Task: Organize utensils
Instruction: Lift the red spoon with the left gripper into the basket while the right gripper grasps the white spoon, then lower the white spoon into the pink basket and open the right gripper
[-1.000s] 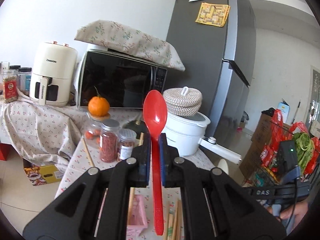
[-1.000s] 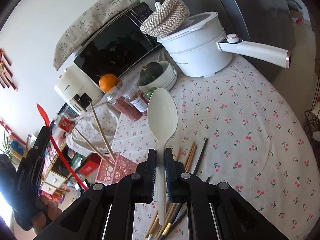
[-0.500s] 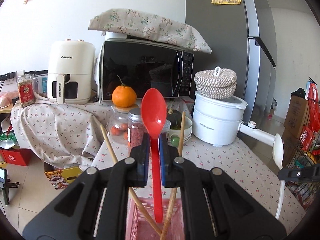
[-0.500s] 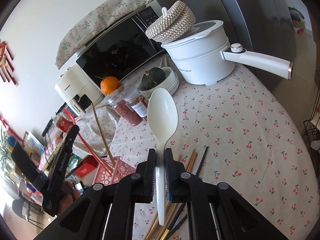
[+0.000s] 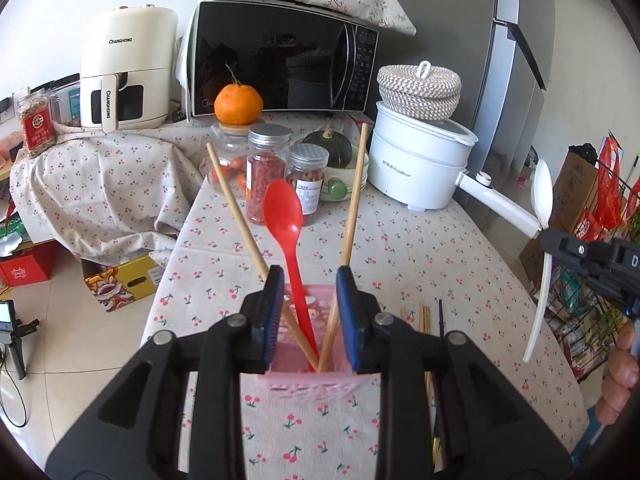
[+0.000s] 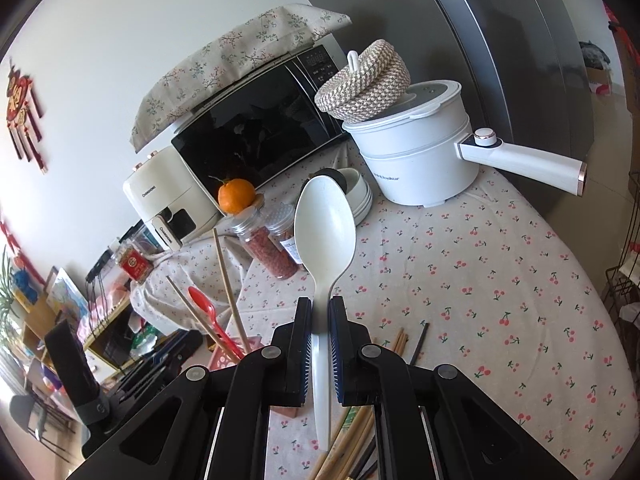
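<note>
Left gripper jaws just spread, freeing red plastic spoon into pink perforated holder, lower centre; right gripper pinched white plastic spoon, likely next.

The left wrist view looks along its fingers from the tabletop's near edge, close above the pink basket, angled down toward the microwave at the far edge. The right wrist view sits further right, tilted, facing the same far edge and the white pot. Both share the orange, jars and basket; the basket's rim is probably what shows at the right view's lower left.
</note>
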`<control>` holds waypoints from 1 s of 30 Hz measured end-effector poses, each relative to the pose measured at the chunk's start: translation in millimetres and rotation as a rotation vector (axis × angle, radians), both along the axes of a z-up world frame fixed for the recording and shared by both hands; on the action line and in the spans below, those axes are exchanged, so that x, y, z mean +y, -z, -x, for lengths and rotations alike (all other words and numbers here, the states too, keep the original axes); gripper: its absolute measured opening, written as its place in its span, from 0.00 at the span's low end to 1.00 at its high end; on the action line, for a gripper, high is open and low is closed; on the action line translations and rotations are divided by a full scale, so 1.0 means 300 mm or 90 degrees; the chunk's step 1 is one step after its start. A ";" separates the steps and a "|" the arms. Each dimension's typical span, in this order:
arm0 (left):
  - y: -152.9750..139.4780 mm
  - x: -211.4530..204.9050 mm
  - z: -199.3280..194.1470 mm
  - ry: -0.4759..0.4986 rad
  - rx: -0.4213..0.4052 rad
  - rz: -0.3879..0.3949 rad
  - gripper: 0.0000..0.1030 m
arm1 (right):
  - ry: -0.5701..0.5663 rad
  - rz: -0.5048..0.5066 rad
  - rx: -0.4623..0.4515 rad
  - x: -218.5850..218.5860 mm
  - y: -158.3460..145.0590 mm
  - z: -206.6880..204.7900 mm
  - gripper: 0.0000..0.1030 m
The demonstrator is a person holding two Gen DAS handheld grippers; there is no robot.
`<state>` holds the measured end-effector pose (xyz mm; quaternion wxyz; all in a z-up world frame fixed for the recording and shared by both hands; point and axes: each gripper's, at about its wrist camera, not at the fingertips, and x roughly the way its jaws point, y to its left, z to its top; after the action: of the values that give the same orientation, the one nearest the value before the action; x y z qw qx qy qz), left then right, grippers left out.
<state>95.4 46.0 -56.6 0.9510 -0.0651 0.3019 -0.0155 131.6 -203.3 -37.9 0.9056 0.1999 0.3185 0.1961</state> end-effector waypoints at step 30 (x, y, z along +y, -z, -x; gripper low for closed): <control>0.070 0.209 0.078 -0.005 0.180 0.047 0.78 | 0.036 -0.100 -0.080 0.354 -0.028 -0.008 0.09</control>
<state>72.0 108.6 -77.7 0.8958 -0.1025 0.4322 -0.0137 133.9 -97.1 -29.5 0.9106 0.2662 0.2388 0.2071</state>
